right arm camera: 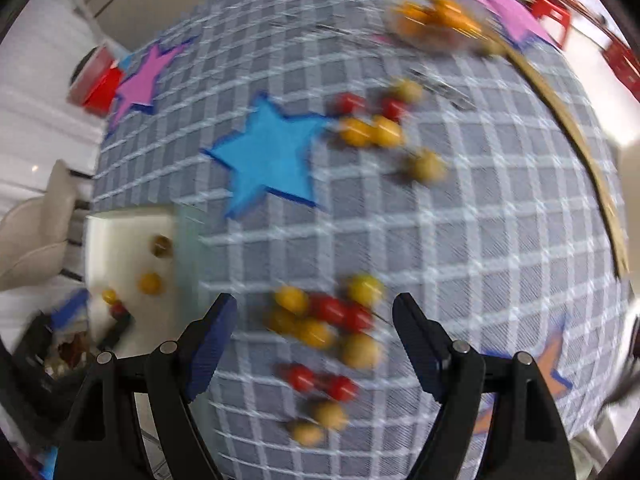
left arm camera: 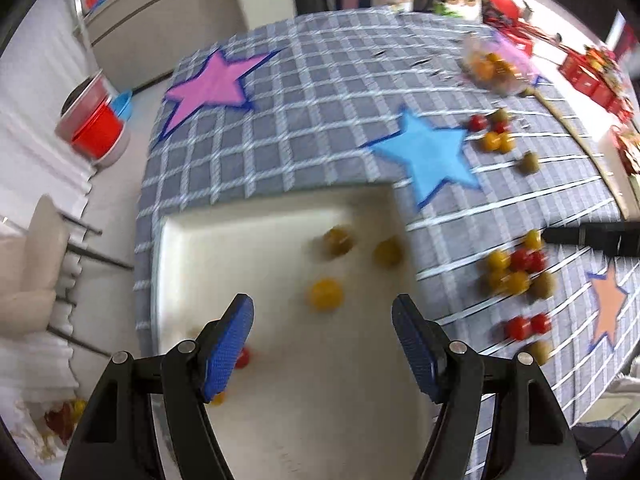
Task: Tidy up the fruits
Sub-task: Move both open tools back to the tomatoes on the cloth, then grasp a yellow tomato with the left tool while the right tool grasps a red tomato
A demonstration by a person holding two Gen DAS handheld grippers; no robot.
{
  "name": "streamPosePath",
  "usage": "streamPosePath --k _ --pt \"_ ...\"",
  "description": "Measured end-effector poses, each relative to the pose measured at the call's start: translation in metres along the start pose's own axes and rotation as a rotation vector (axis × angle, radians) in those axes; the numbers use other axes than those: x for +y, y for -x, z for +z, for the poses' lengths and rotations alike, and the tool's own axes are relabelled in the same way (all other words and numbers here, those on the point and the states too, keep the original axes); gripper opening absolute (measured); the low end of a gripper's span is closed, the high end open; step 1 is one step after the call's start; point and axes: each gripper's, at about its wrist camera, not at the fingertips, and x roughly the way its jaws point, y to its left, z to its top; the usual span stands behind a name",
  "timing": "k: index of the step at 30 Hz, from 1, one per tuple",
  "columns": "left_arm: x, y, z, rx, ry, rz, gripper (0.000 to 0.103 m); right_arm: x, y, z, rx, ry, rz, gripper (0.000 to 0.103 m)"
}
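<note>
A white tray (left arm camera: 280, 400) sits at the near left of the checked table and holds several small round fruits, among them a yellow one (left arm camera: 325, 294). My left gripper (left arm camera: 322, 340) is open and empty above the tray. My right gripper (right arm camera: 314, 336) is open and empty above a loose cluster of red and yellow fruits (right arm camera: 324, 316) on the cloth. A second cluster (right arm camera: 372, 120) lies farther back by the blue star (right arm camera: 268, 156). The tray also shows in the right wrist view (right arm camera: 128, 224). Both views are blurred.
A clear bag of orange fruits (left arm camera: 494, 68) lies at the far right of the table. Pink (left arm camera: 212, 84) and orange (left arm camera: 606, 304) stars mark the cloth. Red boxes (left arm camera: 588, 76) stand beyond the right edge. A red bucket (left arm camera: 96, 128) and a chair (left arm camera: 36, 264) stand left.
</note>
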Motion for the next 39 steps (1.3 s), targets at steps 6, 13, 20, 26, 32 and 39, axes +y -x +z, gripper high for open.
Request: streamPosePath --k 6,13,20,26,32,39 --pt "-0.052 0.000 0.025 -0.012 -0.108 -0.071 0.073 -0.050 0.001 -0.049 0.052 -0.047 -0.042 0.083" --pt "-0.094 -0.034 0.040 0.078 -0.189 -0.125 0.073 -0.068 -0.004 -0.084 0.077 -0.055 -0.035 0.083" --pt "-0.107 -0.063 0.040 0.145 -0.222 -0.124 0.073 -0.072 -0.007 -0.096 0.064 -0.066 0.020 0.082" --pt "-0.110 -0.072 0.039 0.163 -0.237 -0.107 0.065 -0.059 -0.018 -0.095 0.066 -0.078 0.078 0.066" --pt "-0.119 -0.086 0.038 0.181 -0.251 -0.099 0.060 -0.040 -0.033 -0.086 0.068 -0.047 0.100 0.056" --pt "-0.141 -0.086 0.035 0.174 -0.262 -0.140 0.034 -0.023 -0.043 -0.077 0.043 -0.028 0.087 0.043"
